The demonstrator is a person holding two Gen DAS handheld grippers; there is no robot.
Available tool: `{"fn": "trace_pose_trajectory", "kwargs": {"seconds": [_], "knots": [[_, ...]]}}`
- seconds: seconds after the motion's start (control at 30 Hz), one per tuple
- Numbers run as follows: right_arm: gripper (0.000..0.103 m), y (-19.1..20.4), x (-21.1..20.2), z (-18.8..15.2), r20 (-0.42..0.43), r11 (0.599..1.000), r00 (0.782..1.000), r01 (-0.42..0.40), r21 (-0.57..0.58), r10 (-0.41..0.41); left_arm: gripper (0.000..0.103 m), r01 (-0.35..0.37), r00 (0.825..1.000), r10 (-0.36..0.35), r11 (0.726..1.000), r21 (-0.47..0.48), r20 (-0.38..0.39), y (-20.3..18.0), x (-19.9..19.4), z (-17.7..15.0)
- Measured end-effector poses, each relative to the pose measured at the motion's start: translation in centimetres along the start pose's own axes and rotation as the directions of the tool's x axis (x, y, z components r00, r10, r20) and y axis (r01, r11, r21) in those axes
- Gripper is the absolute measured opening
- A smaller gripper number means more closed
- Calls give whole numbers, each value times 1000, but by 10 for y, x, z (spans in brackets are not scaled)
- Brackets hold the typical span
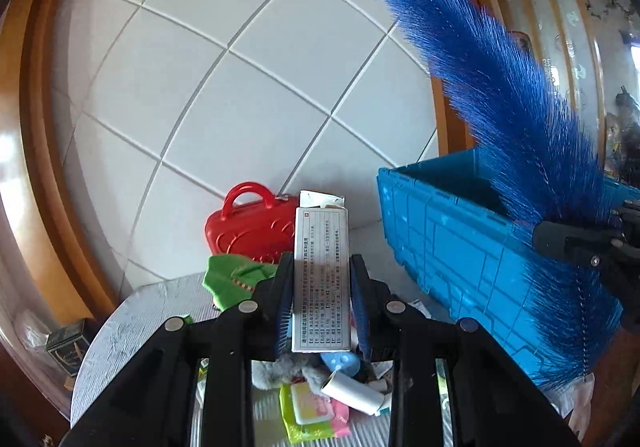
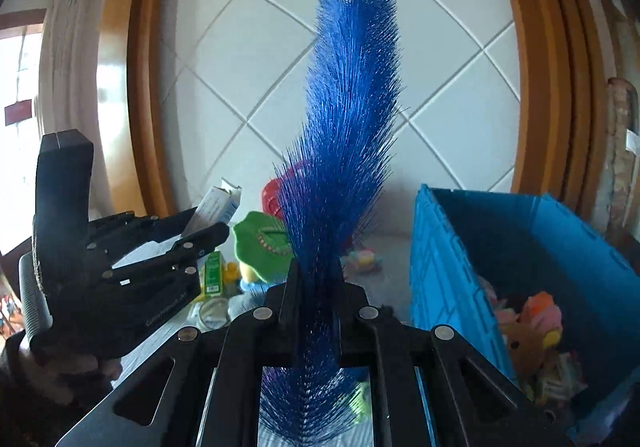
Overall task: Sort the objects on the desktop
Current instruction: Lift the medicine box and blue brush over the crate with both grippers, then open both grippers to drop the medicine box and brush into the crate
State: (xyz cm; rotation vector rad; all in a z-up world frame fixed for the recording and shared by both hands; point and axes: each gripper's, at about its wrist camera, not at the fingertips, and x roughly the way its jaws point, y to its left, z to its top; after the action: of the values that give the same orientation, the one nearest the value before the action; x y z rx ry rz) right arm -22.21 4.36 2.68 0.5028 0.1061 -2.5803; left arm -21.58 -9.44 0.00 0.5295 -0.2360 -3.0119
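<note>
Left gripper (image 1: pixel 322 287): pinched a white box (image 1: pixel 321 279), held upright above the table clutter at 6 o'clock. Risk: the smooth carton could slide out of the jaws.

Right gripper (image 2: pixel 318 279): clamped mid-length on a blue brush (image 2: pixel 352 119), tip toward 12 o'clock. Risk: the springy bristles could catch the rim of the bin (image 2: pixel 440 247) at 3 o'clock and flick the brush off course.
</note>
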Motion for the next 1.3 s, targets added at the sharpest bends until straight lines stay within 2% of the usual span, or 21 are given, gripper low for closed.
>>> {"fn": "trace_pose_trajectory", "kwargs": {"seconds": [0.27, 0.47, 0.7, 0.87, 0.93, 1.03, 1.13, 1.23, 1.27, 1.3], "knots": [[11, -33, -34, 33, 29, 994, 994, 104, 43, -105, 26, 110, 992, -112, 993, 43, 56, -33, 8, 48], [11, -59, -67, 52, 62, 974, 972, 223, 39, -225, 26, 215, 971, -225, 970, 111, 85, -78, 18, 75], [12, -133, -79, 65, 10, 942, 944, 330, 65, -331, 26, 323, 937, -340, 931, 169, 84, -155, 29, 104], [12, -192, -72, 70, -41, 934, 935, 354, 49, -353, 26, 358, 922, -377, 918, 170, 91, -211, 44, 133], [12, -221, -63, 73, -72, 936, 935, 349, 38, -346, 26, 361, 923, -377, 917, 170, 73, -233, 60, 144], [12, -255, -46, 74, -109, 931, 927, 364, 16, -360, 26, 337, 935, -349, 930, 149, 61, -261, 74, 154], [13, -293, -25, 76, -146, 929, 920, 370, 9, -365, 26, 327, 942, -334, 936, 129, 36, -281, 88, 163], [14, -322, -7, 78, -184, 936, 922, 351, 22, -341, 26, 294, 955, -297, 949, 117, 8, -297, 105, 171], [18, -330, -2, 77, -190, 936, 921, 352, 25, -341, 26, 287, 957, -289, 952, 107, -3, -300, 111, 172], [28, -340, 3, 77, -196, 936, 920, 351, 27, -339, 27, 282, 959, -282, 954, 103, -14, -303, 116, 172]]}}
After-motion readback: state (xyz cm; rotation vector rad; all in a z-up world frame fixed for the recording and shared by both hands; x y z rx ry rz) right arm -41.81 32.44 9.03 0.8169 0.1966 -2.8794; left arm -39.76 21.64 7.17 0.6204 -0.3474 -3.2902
